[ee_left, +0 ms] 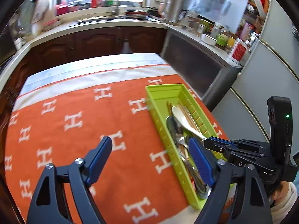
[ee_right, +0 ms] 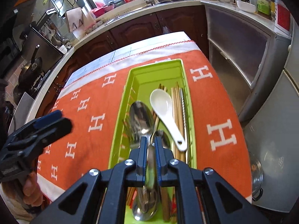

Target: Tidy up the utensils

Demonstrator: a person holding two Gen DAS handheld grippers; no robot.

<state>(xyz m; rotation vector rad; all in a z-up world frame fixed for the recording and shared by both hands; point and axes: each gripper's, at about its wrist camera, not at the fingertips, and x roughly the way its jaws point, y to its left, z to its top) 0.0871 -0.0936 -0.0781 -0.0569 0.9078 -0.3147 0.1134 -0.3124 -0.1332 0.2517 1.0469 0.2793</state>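
Now the right gripper [ee_right: 149, 145] has its fingers pinched narrow on a metal handle [ee_right: 150, 160] standing between them over the tray [ee_right: 119, 130] — so the step in hand looks like setting one more utensil in. The left gripper [ee_left: 149, 155] hangs with fingers spread wide and nothing between them, above the orange cloth [ee_left: 74, 130] on the desk, just beside the tray's near wall.

Already lying in the tray: a white spoon [ee_right: 164, 110], a steel spoon [ee_right: 141, 117], chopsticks [ee_right: 176, 100] along the right side. The next move calls for lowering the handle lengthwise among them, then letting go (without nudging the white spoon).

What the handle belongs to — fork or spoon — I cannot tell; its head is hidden under the fingers, and the tray's near end is cut off.
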